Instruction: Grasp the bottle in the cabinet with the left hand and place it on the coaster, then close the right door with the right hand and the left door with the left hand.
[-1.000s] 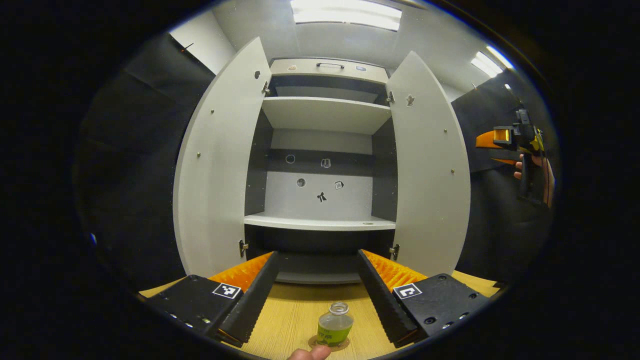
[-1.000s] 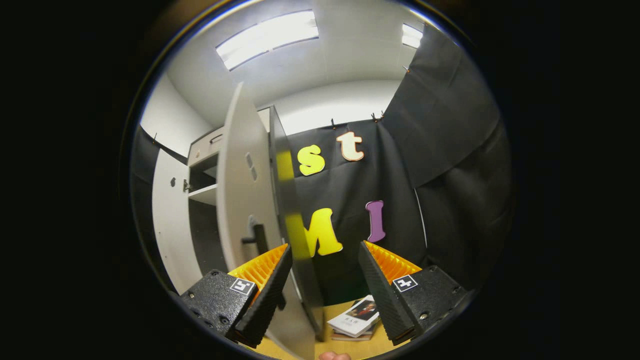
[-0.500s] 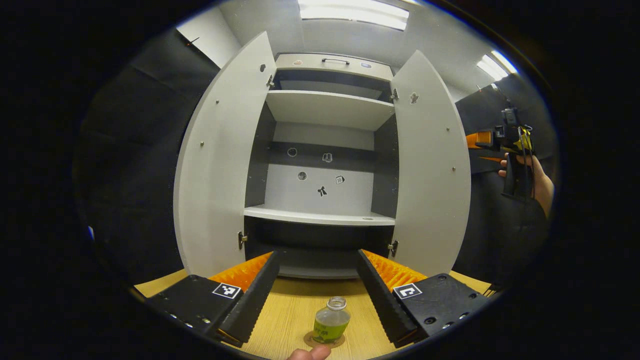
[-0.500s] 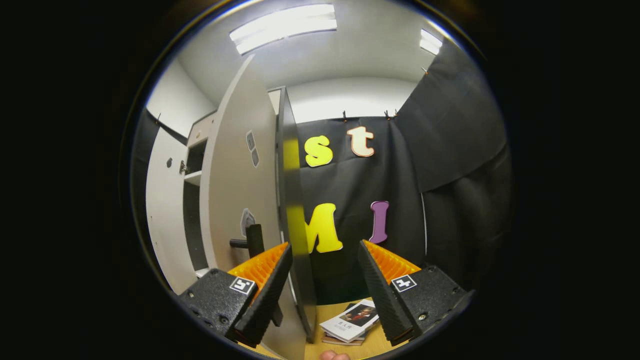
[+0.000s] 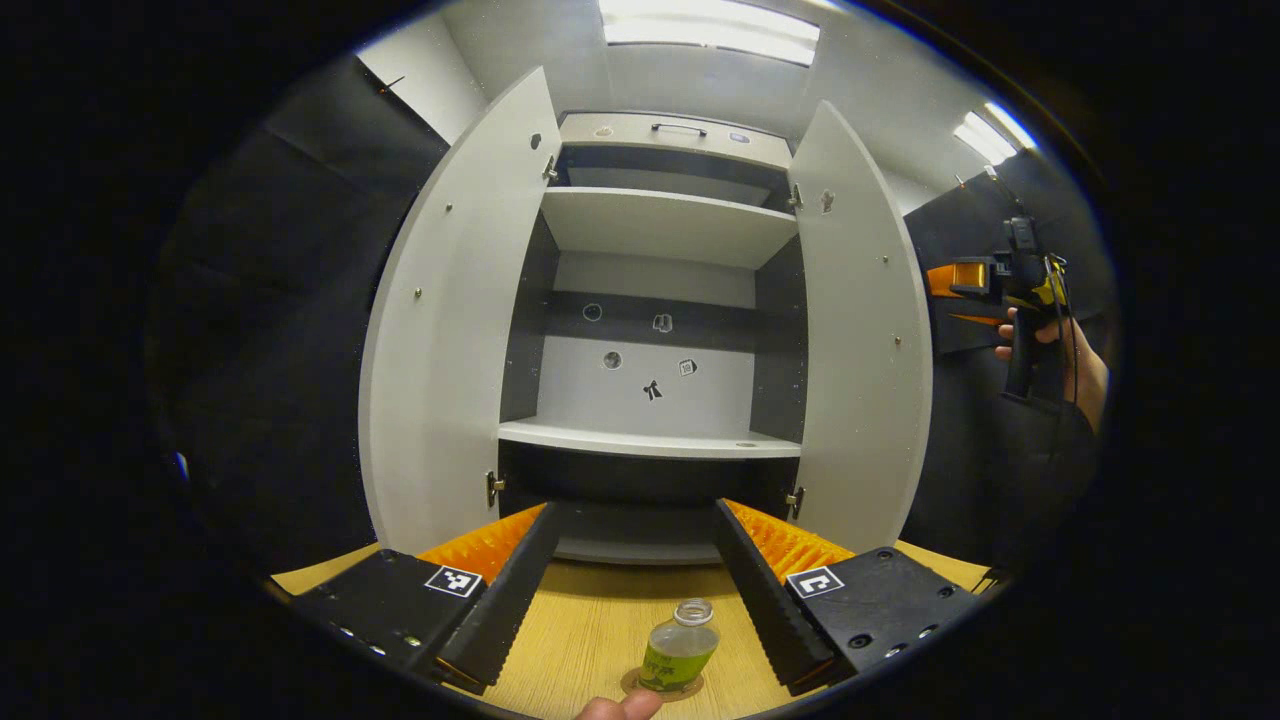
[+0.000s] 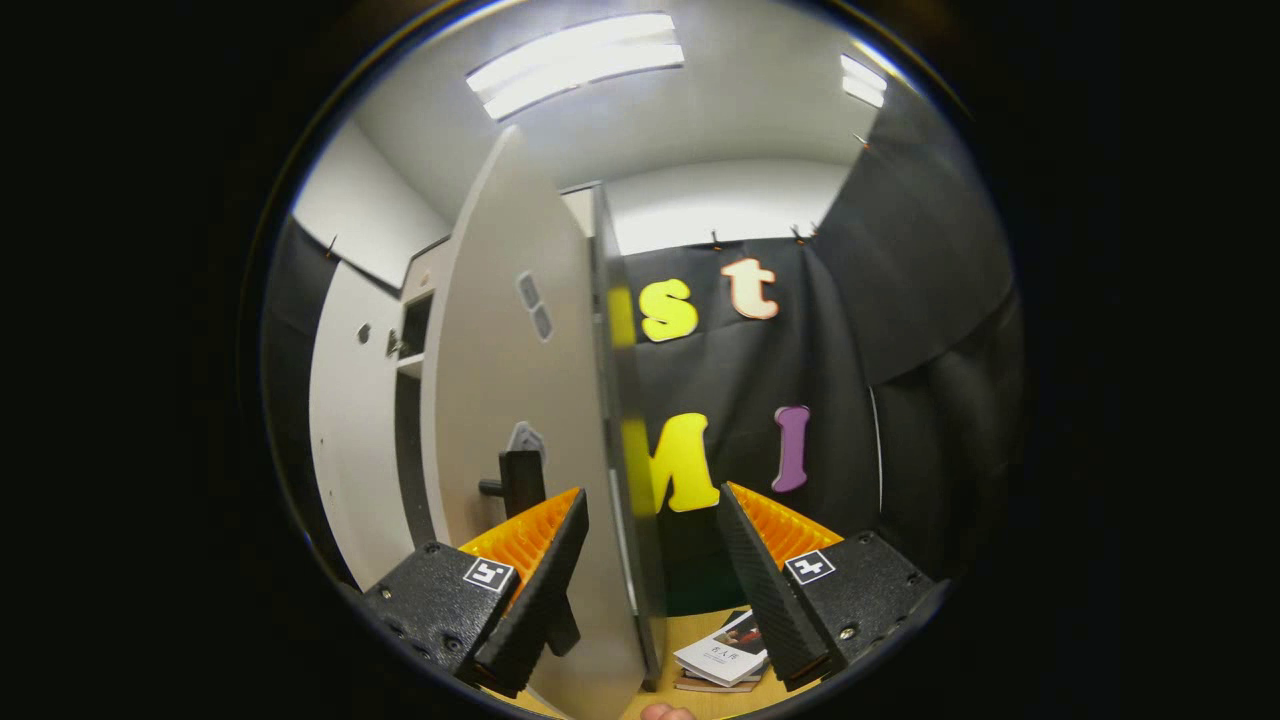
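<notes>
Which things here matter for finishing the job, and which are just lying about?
Job:
bottle, standing on the coaster
right door, open
left door, open
right tool, open, straddling the right door's edge
left tool, open

Lying about:
books stacked on the table

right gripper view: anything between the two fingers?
Yes. In the right gripper view the right door's free edge stands between the open right gripper's fingers, touching neither.

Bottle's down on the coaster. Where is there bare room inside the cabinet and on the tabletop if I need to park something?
The cabinet's middle shelf and upper shelf lie bare between the open doors. The wooden tabletop is bare left of the bottle on its coaster. By the right door's edge, books occupy the tabletop.
</notes>
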### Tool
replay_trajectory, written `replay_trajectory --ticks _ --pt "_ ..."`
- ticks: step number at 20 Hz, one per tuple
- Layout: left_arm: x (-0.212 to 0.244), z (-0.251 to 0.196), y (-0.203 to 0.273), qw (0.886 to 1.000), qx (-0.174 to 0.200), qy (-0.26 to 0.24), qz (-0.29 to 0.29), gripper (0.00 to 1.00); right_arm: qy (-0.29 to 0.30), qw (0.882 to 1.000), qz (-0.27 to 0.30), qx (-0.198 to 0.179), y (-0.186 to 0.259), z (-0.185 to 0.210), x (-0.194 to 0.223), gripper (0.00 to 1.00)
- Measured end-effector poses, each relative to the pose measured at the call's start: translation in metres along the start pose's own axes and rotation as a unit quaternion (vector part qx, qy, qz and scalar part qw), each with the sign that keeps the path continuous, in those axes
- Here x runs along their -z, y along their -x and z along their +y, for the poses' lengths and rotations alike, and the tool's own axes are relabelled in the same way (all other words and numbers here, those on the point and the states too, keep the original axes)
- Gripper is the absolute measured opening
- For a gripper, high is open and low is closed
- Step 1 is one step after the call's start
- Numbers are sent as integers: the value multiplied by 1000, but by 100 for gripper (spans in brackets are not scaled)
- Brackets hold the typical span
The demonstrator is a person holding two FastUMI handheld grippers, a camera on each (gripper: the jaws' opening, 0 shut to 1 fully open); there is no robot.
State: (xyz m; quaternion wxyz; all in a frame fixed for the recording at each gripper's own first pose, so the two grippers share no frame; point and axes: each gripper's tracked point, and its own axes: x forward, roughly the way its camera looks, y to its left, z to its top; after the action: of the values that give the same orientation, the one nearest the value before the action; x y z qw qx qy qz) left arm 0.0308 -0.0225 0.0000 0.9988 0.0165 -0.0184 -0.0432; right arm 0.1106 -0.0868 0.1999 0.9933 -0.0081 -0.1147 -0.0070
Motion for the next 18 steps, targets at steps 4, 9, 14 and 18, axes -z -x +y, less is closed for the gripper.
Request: replay_trajectory --ticks 4,9,14,18 --pt "-1 8 5 1000 -12 1 -4 94 14 1000 1 -19 -9 35 5 81" --pt "1 26 14 999 -42 1 -2 95 -27 998 4 -51 -25 59 12 81" --pt "-3 34 18 998 -54 -6 -5 95 -28 996 3 -90 -40 90 17 81" --pt "-2 35 22 998 -61 -1 -2 95 -31 995 -8 -92 -35 94 14 83"
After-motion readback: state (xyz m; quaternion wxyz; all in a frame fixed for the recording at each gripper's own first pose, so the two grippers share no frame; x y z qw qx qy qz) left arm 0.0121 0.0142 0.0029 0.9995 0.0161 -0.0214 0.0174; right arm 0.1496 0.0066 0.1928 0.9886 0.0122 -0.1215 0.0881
